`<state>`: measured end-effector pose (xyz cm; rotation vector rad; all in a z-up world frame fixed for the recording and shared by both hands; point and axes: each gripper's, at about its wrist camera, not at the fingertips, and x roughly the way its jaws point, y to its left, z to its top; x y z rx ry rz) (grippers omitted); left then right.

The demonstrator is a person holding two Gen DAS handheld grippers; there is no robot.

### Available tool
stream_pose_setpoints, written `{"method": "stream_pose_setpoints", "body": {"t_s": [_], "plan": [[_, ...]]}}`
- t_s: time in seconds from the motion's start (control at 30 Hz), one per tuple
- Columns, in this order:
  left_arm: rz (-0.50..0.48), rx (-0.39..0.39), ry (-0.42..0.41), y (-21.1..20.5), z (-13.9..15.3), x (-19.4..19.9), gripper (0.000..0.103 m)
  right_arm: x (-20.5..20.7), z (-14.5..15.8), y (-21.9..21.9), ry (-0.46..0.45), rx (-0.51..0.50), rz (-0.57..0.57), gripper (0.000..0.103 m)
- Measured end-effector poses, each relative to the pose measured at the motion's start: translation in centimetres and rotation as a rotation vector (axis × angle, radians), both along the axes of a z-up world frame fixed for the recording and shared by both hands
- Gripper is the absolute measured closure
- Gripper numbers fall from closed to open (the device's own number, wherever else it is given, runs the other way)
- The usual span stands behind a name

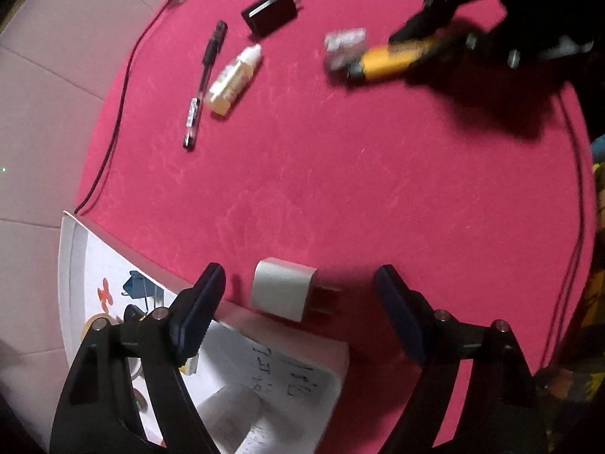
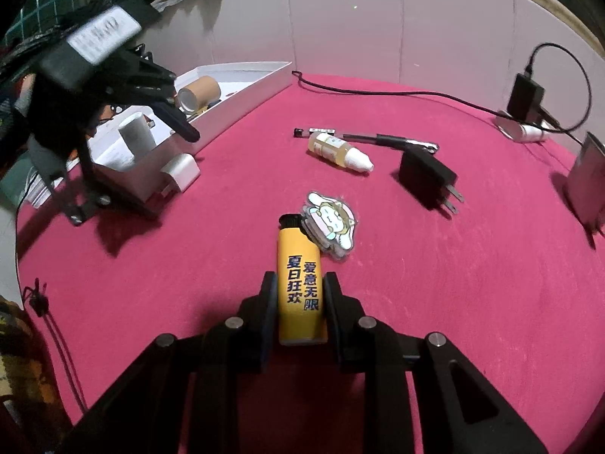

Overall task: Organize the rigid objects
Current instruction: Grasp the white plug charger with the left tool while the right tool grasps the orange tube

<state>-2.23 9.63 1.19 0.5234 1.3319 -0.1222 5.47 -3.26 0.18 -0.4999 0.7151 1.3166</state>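
My right gripper [image 2: 300, 280] is shut on a yellow lighter [image 2: 300, 287] with blue lettering, held just above the red cloth; the left wrist view shows the same lighter [image 1: 389, 60] at top right. My left gripper [image 1: 298, 276] points down, open, its fingers astride a white charger [image 1: 283, 287] without touching it. That charger [image 2: 181, 172] lies against the white box [image 2: 242, 87]. On the cloth lie a black charger [image 2: 423, 174], a dropper bottle [image 2: 336, 149], a pen [image 2: 393, 140] and a cartoon charm [image 2: 332, 223].
The white box [image 1: 72, 265] holds a cardboard roll [image 2: 200, 92], clips and papers. A black cable [image 2: 378, 92] runs across the back to an adapter [image 2: 525, 98]. A grey block [image 2: 586, 185] stands at the right edge. Pale wall panels lie behind the table.
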Motion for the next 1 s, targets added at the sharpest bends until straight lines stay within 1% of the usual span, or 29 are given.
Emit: {"method": "stream_pose_setpoints", "body": {"t_s": [0.07, 0.2, 0.3, 0.33, 0.4, 0.43, 0.5, 0.53, 0.6, 0.67, 0.73, 0.8, 0.9, 1.0], "plan": [[0.003, -0.012, 0.003, 0.1, -0.1, 0.1, 0.020, 1.7, 0.3, -1.0, 0.054, 0.043, -0.075, 0.081], [0.012, -0.033, 0.010, 0.3, -0.2, 0.3, 0.020, 4.3, 0.5, -3.2, 0.168, 0.118, -0.172, 0.081], [0.010, -0.050, 0.028, 0.3, -0.3, 1.0, 0.021, 4.4, 0.4, -3.6, 0.184, 0.134, -0.186, 0.081], [0.007, -0.053, 0.035, 0.4, -0.4, 1.3, 0.024, 4.2, 0.4, -3.7, 0.183, 0.136, -0.186, 0.081], [0.000, -0.078, 0.050, 0.4, -0.3, 1.5, 0.037, 3.8, 0.6, -3.5, 0.183, 0.143, -0.182, 0.081], [-0.004, -0.081, 0.053, 0.3, -0.2, 1.4, 0.040, 3.8, 0.7, -3.7, 0.183, 0.147, -0.183, 0.081], [-0.007, -0.067, 0.054, 0.3, -0.2, 1.3, 0.053, 3.6, 0.7, -3.5, 0.188, 0.151, -0.183, 0.082], [-0.002, -0.054, 0.054, 0.5, -0.1, 1.3, 0.058, 3.7, 0.6, -3.3, 0.190, 0.152, -0.182, 0.082], [0.009, -0.064, 0.051, 0.8, 0.1, 1.3, 0.058, 3.6, 0.6, -3.1, 0.198, 0.158, -0.182, 0.082], [0.007, -0.052, 0.039, 0.6, -0.1, 1.3, 0.058, 3.6, 0.9, -3.3, 0.211, 0.174, -0.181, 0.082], [0.011, -0.062, 0.004, 0.4, 0.1, 1.3, 0.058, 3.5, 1.1, -3.5, 0.222, 0.190, -0.180, 0.082], [0.030, -0.100, -0.057, 0.2, 0.7, 1.3, 0.058, 3.2, 1.4, -3.5, 0.220, 0.205, -0.180, 0.083], [0.075, -0.144, -0.183, -0.1, 2.4, 0.9, 0.058, 2.7, 2.1, -3.6, 0.211, 0.238, -0.178, 0.085], [0.131, -0.199, -0.311, -1.0, 4.0, 0.3, 0.058, 2.0, 3.0, -3.6, 0.190, 0.268, -0.176, 0.092]]}}
